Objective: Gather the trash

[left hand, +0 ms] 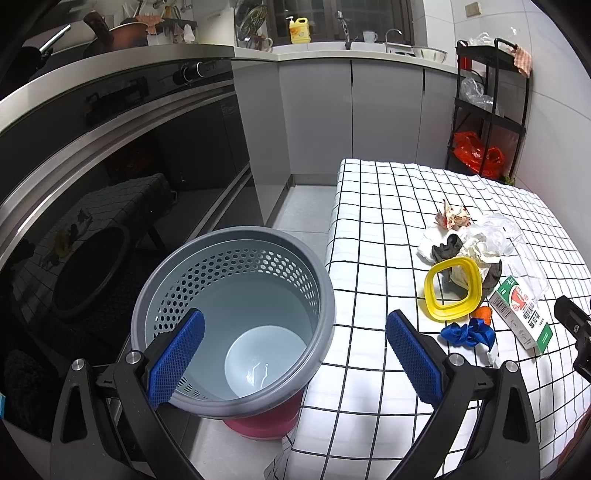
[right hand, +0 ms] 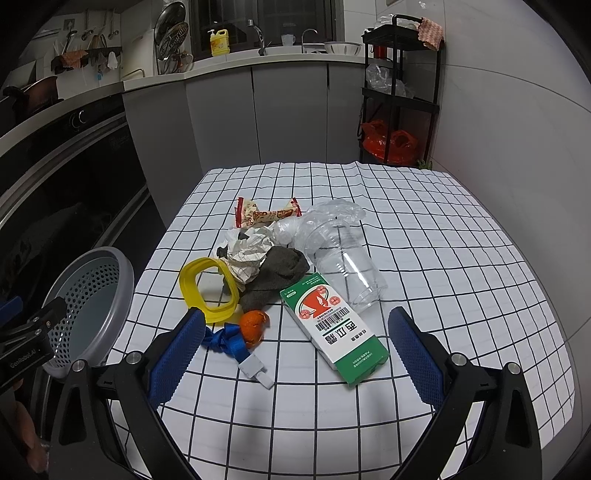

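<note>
In the left wrist view, my left claw is open and holds nothing. It hangs over the bin, just beside the desk edge.

In the right wrist view, my right claw is open too. The green box lies right ahead, long way pointing at me, so this claw is nearer. Open room sits behind it.

Behind the table we see a yellow plastic dish-soap bottle standing on the pale countertop beside a chrome tap. At the right wall stands a black metal shelf rack, with a checked orange cloth draped over its top and red plastic bags on its lowest shelf. Along the left runs a dark glass-fronted oven.
</note>
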Tool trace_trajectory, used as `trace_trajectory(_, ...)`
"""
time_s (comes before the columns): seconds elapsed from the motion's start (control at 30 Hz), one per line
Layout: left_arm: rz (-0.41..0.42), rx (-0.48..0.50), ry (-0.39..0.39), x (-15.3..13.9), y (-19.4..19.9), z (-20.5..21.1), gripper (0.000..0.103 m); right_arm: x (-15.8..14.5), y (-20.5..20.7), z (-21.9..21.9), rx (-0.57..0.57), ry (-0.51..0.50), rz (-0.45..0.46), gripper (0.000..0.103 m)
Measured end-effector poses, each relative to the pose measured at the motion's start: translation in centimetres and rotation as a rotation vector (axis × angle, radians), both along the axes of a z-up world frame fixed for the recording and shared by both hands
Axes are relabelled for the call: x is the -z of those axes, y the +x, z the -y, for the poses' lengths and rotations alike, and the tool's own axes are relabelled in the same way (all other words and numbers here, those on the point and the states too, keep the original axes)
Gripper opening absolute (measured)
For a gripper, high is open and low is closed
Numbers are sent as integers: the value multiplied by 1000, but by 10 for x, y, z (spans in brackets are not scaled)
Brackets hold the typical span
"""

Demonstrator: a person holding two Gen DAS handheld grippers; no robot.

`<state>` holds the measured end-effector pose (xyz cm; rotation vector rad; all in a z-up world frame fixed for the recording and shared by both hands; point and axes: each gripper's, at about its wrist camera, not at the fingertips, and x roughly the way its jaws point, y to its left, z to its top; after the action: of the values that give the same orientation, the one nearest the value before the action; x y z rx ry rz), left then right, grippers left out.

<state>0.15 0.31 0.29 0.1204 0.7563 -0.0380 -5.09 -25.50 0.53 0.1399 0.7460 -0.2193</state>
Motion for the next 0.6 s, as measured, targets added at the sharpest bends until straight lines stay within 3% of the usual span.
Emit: trace_trajectory(0.6, -1, -2, 6, 1, 1, -3, 96, 2, 0, -1, -2, 9, 4, 95)
